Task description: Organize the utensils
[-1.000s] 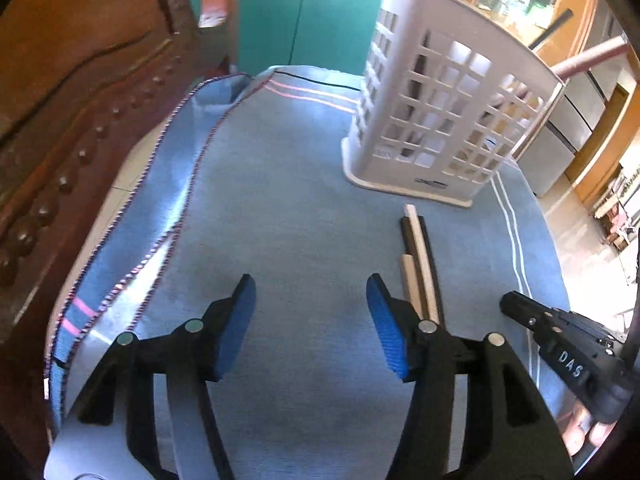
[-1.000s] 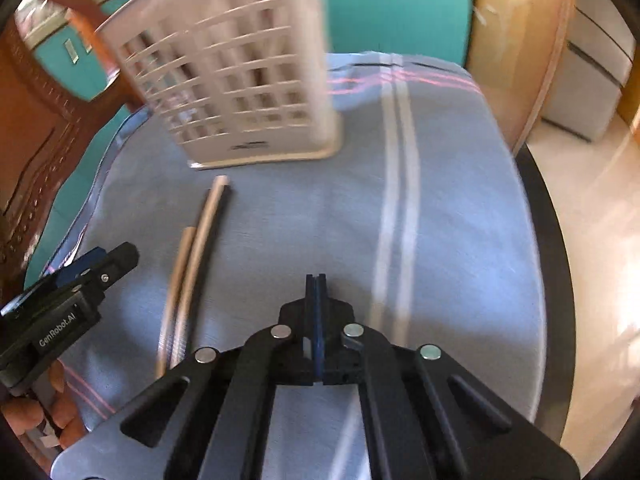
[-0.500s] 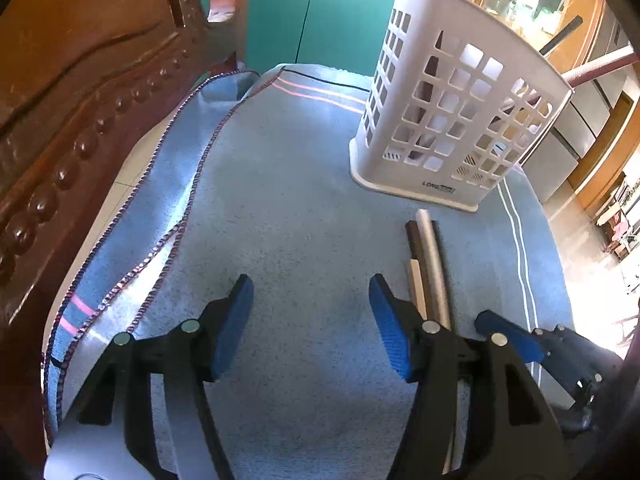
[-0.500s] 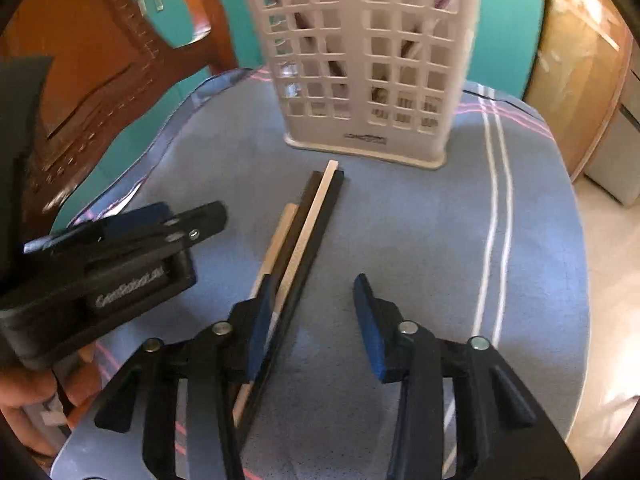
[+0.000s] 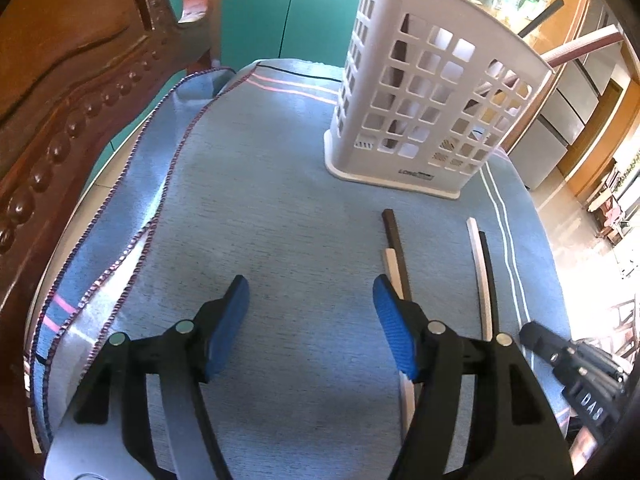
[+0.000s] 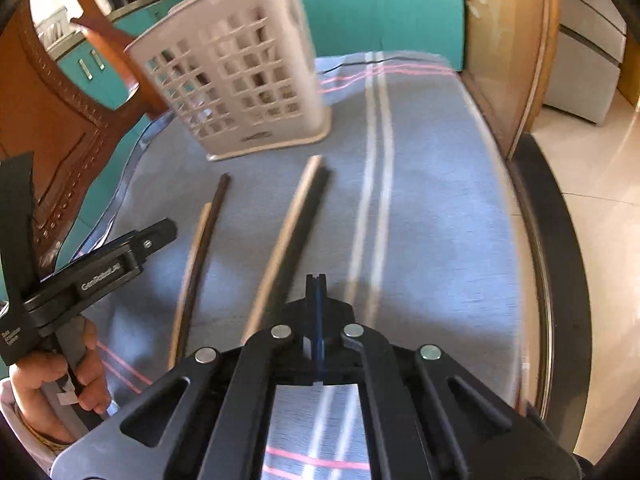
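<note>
While the left tool (image 5: 310,312) is spreading empty and the right tool (image 6: 316,284) is clenched on nothing, the chopsticks (image 6: 288,236) at centre frame could roll off the surface (image 6: 432,184) if nudged.

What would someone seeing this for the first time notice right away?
The white slotted utensil holder stands upright at the far end of the blue cloth. In front of it, four chopsticks lie in two pairs: a dark and pale pair beside the left gripper, and another pair ahead of the shut right gripper.
</note>
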Demonstrator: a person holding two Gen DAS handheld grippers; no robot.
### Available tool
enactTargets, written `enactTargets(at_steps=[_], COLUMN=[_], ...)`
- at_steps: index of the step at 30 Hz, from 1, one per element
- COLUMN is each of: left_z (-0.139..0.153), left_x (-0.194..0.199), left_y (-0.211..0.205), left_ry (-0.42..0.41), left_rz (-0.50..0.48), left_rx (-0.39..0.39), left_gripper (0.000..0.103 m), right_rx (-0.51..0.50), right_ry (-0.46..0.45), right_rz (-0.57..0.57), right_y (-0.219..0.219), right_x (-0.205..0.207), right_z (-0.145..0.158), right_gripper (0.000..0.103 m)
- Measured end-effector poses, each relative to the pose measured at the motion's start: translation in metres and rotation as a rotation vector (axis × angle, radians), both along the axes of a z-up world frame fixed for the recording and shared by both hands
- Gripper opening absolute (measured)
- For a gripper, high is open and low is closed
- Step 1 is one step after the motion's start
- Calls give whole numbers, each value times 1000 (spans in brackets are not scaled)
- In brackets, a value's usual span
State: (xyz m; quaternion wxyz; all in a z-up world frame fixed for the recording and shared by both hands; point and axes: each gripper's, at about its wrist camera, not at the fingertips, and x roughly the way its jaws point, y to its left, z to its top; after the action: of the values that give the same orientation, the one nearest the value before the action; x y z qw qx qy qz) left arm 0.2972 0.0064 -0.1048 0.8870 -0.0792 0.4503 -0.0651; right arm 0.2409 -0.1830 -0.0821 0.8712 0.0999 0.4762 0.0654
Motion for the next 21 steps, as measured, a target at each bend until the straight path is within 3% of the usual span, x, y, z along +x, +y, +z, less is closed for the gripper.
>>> enactTargets(at_steps=[5,6,8,10,11,14,15,16,21], left_z=[0,-1,-2,-4,-4,-2,-2,-1,5], left_x=[-3,-4,-7,-8,-9,-11,-11,-11,-10], left_y=[-15,-22,-32,-39,-42,-43,-41,-39,-22], left_ry=[-1,-4,-17,-28,-33,-42,-42,-39,-56], left_rz=[-71,-92,-118,-134,-138,-138,-135,-127,-72], left_rx=[1,20,82,126,146,156,147,134,74], left_gripper=[68,68,69,67,64,36,22,18,15], right_rx=[5,6,14,24,23,-10,-18,-29,-27], right_ry=[30,33,28,33,35,38,36,36,25], right_rz=[-11,-15,-30,-36,-37,-30,-26,-23,0], right_y=[-2,-1,0,3,3,7,9,11,21], right_x=[11,14,19,27,30,41,44,48,53], right_z=[-3,-3,-2,-2,-1,-1,-2,-3,-9], right_gripper=[1,2,14,16,16,23,24,27,28])
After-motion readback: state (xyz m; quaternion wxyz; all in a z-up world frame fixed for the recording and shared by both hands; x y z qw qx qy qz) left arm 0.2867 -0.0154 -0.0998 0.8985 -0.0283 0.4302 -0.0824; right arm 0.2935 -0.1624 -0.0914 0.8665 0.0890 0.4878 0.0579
